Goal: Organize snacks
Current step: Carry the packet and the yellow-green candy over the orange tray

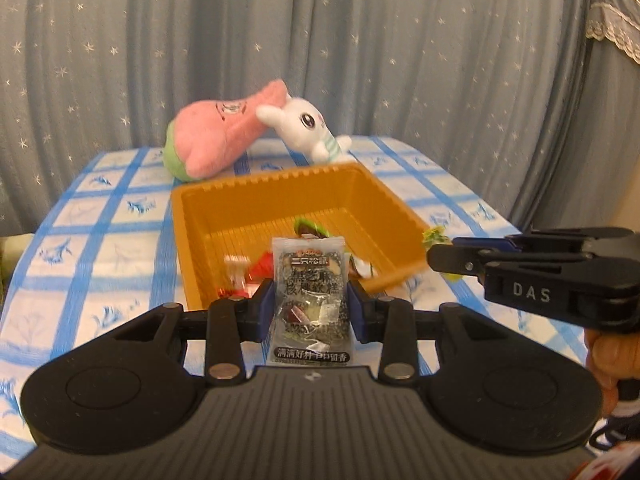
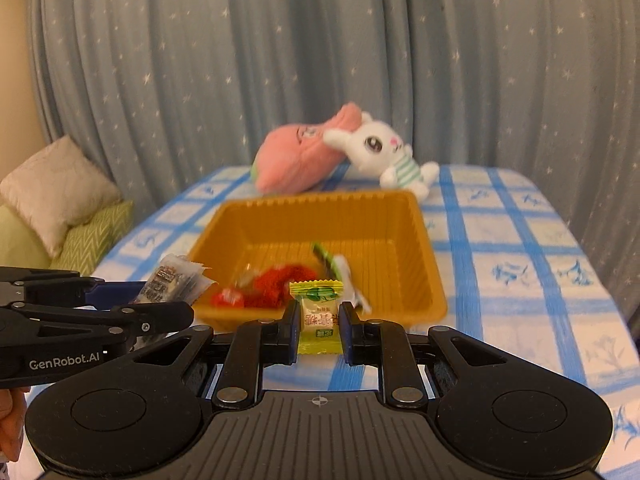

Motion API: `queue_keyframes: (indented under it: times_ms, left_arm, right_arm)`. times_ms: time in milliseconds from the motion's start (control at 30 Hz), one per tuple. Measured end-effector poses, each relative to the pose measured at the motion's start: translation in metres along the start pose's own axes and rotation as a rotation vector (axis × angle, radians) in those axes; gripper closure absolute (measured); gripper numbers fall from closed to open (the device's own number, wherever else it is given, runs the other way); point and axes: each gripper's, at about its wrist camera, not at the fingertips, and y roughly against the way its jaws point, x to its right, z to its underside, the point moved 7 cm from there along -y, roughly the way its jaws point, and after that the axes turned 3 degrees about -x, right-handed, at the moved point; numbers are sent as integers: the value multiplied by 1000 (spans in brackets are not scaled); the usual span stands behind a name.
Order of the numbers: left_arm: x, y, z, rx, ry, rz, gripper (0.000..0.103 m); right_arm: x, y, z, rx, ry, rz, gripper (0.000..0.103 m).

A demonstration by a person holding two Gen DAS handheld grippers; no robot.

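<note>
Silver-grey packet (image 1: 308, 296) pinched upright in left gripper (image 1: 311, 306), hanging just short of orange tray (image 1: 192, 216). Yellow-green candy (image 2: 318, 318) clamped in right gripper (image 2: 319, 330), also at tray's near edge. Tray already has red wrappers (image 2: 276, 290) plus few other bits. Looks like carry-to-tray step, both hands loaded. Next move probably: push forward over rim, let go inside, not on checked cloth (image 1: 100, 240). Plush toys (image 1: 224, 136) behind, out of way.
</note>
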Motion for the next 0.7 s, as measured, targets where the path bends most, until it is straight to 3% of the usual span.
queue_keyframes:
  times_ms: [333, 700]
  left_arm:
    - [-21, -31, -34, 21, 41, -22, 69]
    - [-44, -66, -49, 8, 83, -39, 69]
  right_arm:
    - [4, -20, -33, 47, -14, 25, 82]
    - [25, -65, -49, 31, -53, 51, 82]
